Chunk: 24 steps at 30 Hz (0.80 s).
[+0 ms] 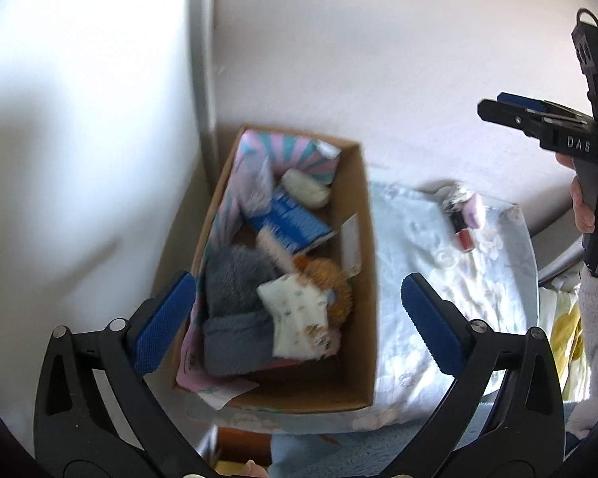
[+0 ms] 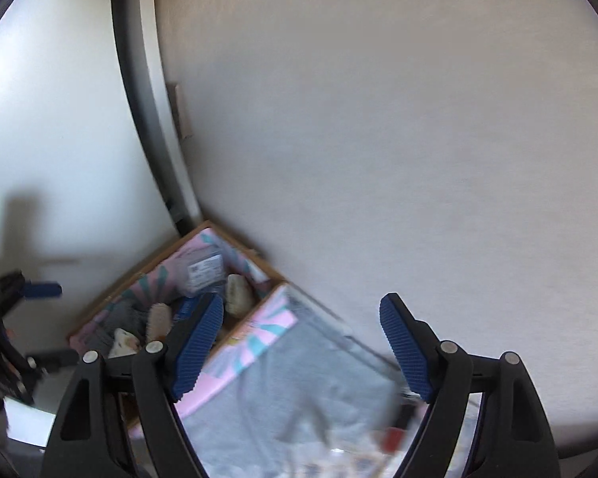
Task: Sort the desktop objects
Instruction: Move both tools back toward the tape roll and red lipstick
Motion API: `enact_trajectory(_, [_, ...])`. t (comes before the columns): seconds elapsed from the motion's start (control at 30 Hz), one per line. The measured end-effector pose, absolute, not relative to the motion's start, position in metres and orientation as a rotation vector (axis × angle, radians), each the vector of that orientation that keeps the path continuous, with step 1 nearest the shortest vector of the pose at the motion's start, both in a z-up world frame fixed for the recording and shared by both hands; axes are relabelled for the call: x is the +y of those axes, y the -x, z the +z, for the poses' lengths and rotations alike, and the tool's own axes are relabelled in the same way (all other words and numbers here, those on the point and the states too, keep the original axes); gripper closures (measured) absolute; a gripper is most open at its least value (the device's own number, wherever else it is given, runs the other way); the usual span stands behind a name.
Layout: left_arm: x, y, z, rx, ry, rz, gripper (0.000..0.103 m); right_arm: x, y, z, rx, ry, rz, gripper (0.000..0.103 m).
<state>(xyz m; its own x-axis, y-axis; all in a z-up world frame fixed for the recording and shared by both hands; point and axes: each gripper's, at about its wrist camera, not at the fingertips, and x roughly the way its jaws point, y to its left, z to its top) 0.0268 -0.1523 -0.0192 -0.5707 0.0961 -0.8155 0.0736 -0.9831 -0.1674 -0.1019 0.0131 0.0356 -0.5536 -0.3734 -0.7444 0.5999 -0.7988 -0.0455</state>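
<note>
The left claw [image 1: 295, 318] gapes wide and empty above the box [image 1: 362, 279], which holds a grey hat [image 1: 231, 279], sock [image 1: 295, 318] and blue carton [image 1: 291, 219]. The right claw [image 2: 301, 346], also empty and spread, hangs over the blue cloth [image 2: 299, 390] beside the box.

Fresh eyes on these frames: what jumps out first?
The cardboard box against the wall, crammed with soft things: a grey knit piece, a blue packet, an orange plush. Right of it, small bottles lie on a pale blue cloth. Both tongs, left and right, stand open and empty.
</note>
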Motion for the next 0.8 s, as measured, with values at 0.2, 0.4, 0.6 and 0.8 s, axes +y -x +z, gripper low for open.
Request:
enact_trajectory(0.2, [-0.121,-0.012,0.008,-0.244,1.345,2.756,0.0,0.072,0.097,0.057,0.312,-1.005,-2.442,0.025])
enact_trajectory(0.4, [-0.077,0.01,0.018,-0.163,1.295,2.7,0.0,0.139,0.087,0.064,0.184,-1.012,-2.562,0.025])
enact_trajectory(0.6, [-0.025,0.026,0.009,-0.078,1.232,2.599,0.0,0.186,0.079,0.052,0.101,-1.066,-2.619,0.025])
enact_trajectory(0.8, [0.024,0.043,-0.031,0.003,1.267,2.496,0.0,0.217,0.079,0.019,0.103,-1.174,-2.632,0.025])
